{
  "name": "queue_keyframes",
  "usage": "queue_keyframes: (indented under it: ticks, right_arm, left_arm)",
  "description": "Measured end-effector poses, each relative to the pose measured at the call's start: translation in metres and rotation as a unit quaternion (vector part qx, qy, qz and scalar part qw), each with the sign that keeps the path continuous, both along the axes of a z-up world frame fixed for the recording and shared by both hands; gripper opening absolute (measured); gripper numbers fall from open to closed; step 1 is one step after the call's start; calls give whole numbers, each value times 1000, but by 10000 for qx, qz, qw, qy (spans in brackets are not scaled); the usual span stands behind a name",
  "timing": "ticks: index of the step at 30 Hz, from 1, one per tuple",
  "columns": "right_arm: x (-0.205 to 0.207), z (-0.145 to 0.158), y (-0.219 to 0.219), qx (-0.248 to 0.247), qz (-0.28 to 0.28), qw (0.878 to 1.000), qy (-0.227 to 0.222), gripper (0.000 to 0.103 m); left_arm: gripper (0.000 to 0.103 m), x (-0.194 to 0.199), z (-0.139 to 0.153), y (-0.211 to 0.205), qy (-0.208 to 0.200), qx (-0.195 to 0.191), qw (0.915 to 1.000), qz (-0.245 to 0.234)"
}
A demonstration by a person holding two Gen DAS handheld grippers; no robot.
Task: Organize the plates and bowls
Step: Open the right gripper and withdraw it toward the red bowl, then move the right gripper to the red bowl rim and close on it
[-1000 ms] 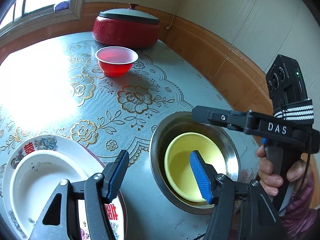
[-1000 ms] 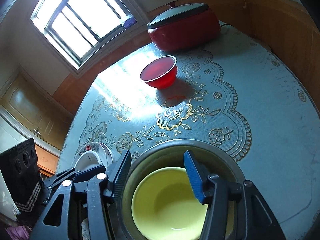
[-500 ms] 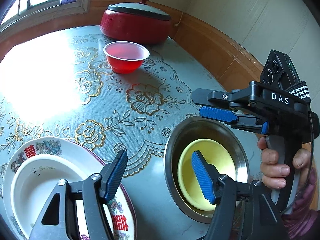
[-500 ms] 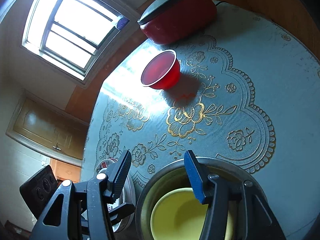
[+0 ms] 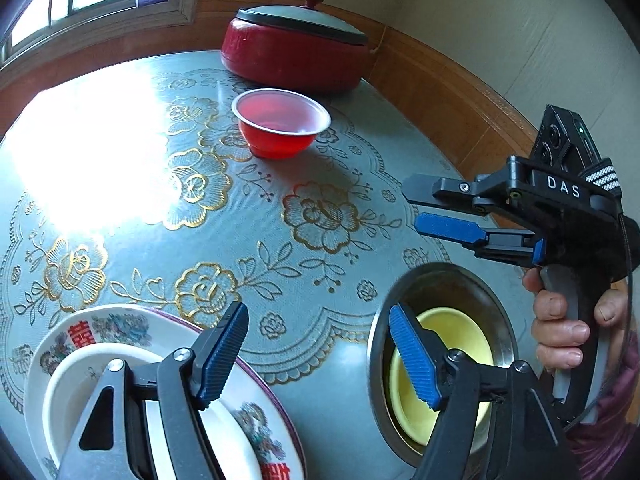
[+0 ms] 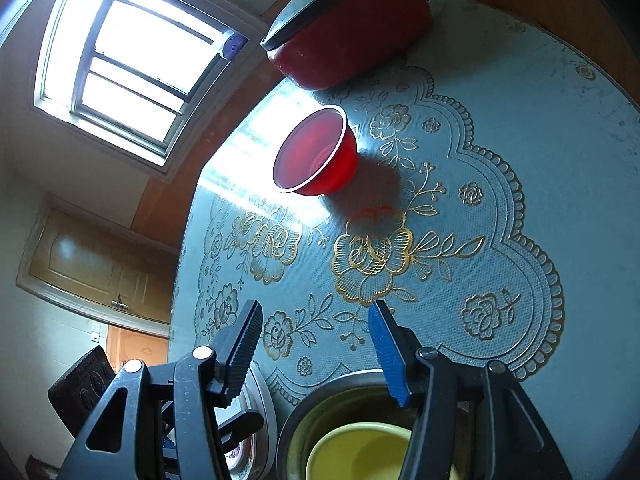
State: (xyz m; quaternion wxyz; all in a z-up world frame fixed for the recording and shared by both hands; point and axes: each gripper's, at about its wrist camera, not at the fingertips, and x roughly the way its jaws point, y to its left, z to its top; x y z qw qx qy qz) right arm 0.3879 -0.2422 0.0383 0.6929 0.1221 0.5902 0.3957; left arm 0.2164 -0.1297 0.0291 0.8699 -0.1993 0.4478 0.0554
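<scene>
Round bench [image 5: 360, 168] under a bright window [image 6: 132, 60]
Gold-flowered blue cover (glare at ten o'clock); left claw [image 5: 320, 356] has just been widening, right claw [image 6: 316, 348] open, both empty.

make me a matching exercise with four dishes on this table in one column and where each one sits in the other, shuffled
Things:
1. yellow bowl
2. red bowl
3. white bowl
4. red pot

Places:
A. on the patterned plate
B. far edge of the table, lid on
C. inside the steel basin
D. alone on the cloth, in front of the pot

Pairs: 1-C, 2-D, 3-A, 4-B

Shiny metal basin [image 5: 448, 280], glossy plastic red bowl [image 5: 280, 128]
</scene>
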Motion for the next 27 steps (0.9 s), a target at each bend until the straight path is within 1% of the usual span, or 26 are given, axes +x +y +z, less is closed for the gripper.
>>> queue_keyframes:
  ticks: [4, 7, 10, 12, 15, 20, 22, 25, 27]
  right_arm:
    - [11, -4, 9, -16, -78, 9999, 94, 56]
    - [19, -5, 18, -82, -129, 9999, -55, 56]
    - [33, -9, 26, 3, -263, 9997, 13, 56]
    - [43, -11, 30, 86, -443, 9990, 48, 56]
    - [60, -12, 36, 239, -715, 9971, 103, 56]
    - [82, -21, 51, 410, -926, 9946, 208, 56]
    - [90, -27, 57, 432, -969, 9939, 305, 56]
    - [99, -34, 67, 378, -1045, 9933, 313, 56]
    - [104, -37, 73, 382, -1066, 9930, 340, 54]
  left_arm:
    - [73, 11, -1, 15, 165, -23, 9994, 306]
    - [72, 21, -4, 32, 261, -203, 9980, 543]
    - [72, 29, -6, 48, 231, -481, 9960, 713]
    - [72, 36, -5, 57, 186, -593, 9949, 791]
    - [72, 47, -4, 69, 122, -611, 9936, 945]
    - [72, 73, -5, 87, 102, -538, 9920, 1141]
    - [61, 83, -7, 97, 143, -550, 9906, 1248]
    - [60, 99, -14, 111, 251, -680, 9877, 1388]
    - [60, 107, -16, 118, 214, -787, 9860, 1455]
